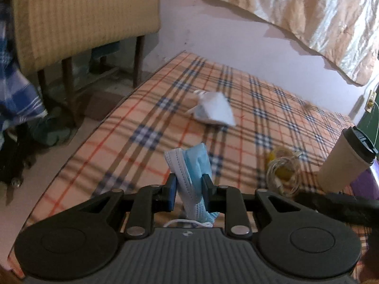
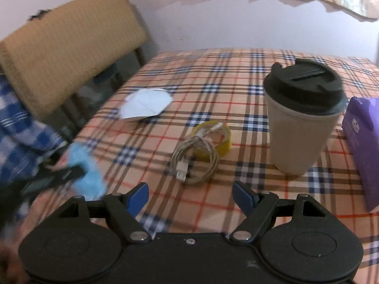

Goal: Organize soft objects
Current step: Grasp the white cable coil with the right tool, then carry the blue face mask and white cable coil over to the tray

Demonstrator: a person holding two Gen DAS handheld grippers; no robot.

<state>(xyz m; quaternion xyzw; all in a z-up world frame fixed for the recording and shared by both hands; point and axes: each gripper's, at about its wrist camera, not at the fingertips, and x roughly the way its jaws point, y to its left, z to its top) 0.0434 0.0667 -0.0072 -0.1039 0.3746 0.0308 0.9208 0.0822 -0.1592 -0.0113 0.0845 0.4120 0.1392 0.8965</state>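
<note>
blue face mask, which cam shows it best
Left wrist view: the blue face mask sits sharp and centred, pinched between the left gripper jaws. Right wrist view shows it only blurred at the left edge.

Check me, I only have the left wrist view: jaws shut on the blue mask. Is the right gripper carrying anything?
Observer: No. The right gripper is open and empty, above the plaid cloth.
Operator: What's ahead of it?
Observer: A coiled white cable with a USB plug, lying on a yellow tape roll.
Operator: I see purple behind the cup. What is it?
Observer: A purple soft pack lying right of the paper cup.
</note>
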